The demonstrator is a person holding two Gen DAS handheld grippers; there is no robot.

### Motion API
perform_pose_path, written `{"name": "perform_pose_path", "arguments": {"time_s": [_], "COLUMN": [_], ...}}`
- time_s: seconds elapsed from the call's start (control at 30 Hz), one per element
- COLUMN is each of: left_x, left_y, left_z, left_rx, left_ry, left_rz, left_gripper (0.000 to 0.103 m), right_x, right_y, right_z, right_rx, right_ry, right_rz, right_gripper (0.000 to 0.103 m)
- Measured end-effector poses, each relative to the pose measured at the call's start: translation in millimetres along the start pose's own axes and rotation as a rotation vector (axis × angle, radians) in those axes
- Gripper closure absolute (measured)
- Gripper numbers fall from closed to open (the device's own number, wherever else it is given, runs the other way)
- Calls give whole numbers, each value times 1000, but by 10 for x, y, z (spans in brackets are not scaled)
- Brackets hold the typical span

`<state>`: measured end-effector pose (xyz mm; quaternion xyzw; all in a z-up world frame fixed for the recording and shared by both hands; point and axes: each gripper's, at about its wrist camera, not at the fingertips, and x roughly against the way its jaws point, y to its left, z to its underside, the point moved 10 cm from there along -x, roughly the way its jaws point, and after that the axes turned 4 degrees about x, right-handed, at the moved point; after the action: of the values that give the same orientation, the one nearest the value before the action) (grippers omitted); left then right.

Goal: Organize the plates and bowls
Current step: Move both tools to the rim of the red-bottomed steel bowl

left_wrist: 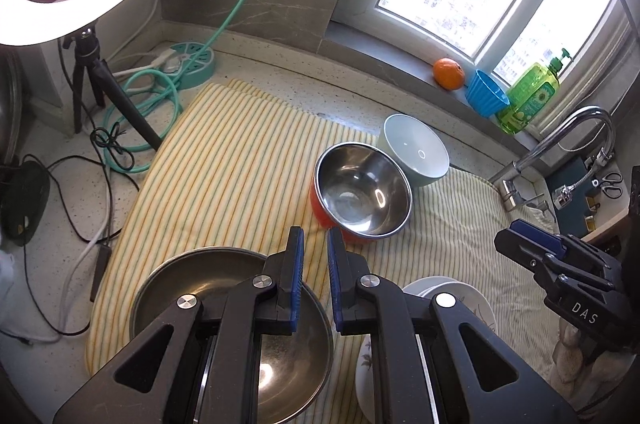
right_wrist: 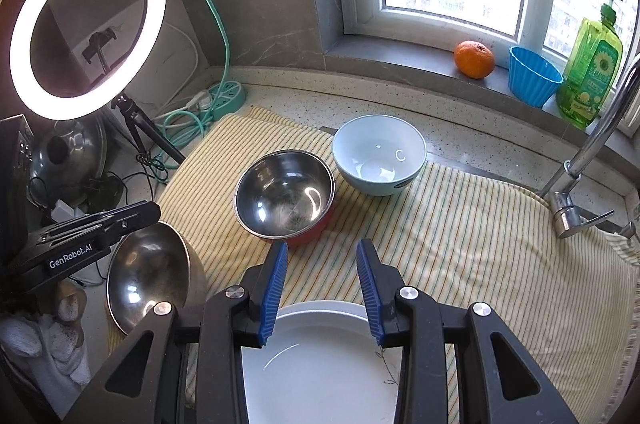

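A steel bowl with a red outside (left_wrist: 362, 194) (right_wrist: 285, 197) and a pale blue bowl (left_wrist: 418, 149) (right_wrist: 378, 154) sit side by side on a striped towel (left_wrist: 224, 176) (right_wrist: 460, 236). A large steel bowl (left_wrist: 236, 328) (right_wrist: 150, 274) lies under my left gripper (left_wrist: 316, 248), whose jaws stand slightly apart with nothing between them. Stacked white plates (right_wrist: 320, 356) (left_wrist: 460, 298) lie under my right gripper (right_wrist: 322, 264), which is open and empty. The left gripper shows at the left of the right wrist view (right_wrist: 120, 220).
A ring light on a tripod (right_wrist: 86, 28), a teal power strip (left_wrist: 190, 62) and cables stand at the left. An orange (right_wrist: 474, 59), a blue cup (right_wrist: 532, 74) and a green soap bottle (right_wrist: 592, 72) sit on the windowsill. A faucet (right_wrist: 580, 164) is at the right.
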<state>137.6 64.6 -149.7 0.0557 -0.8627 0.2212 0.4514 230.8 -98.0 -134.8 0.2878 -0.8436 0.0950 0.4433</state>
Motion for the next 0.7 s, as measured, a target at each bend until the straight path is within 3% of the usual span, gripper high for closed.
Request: {"name": "perform_pose_path", "arguments": {"time_s": [0.47,0.7], "left_x": [-313,-503], "left_y": [-36,-61], "left_z": [-173,-211], "left_rx": [43,79], "left_ry": [53,103], "left_rz": [3,30], "left_gripper": [93,93], "right_x": [-425,-644], "right_y": [-181,-219], "right_z": [-140,-162], "right_rx": [-64,-143], "right_ry": [41,76], "right_rz": [-75,-172], "right_gripper": [71,71]}}
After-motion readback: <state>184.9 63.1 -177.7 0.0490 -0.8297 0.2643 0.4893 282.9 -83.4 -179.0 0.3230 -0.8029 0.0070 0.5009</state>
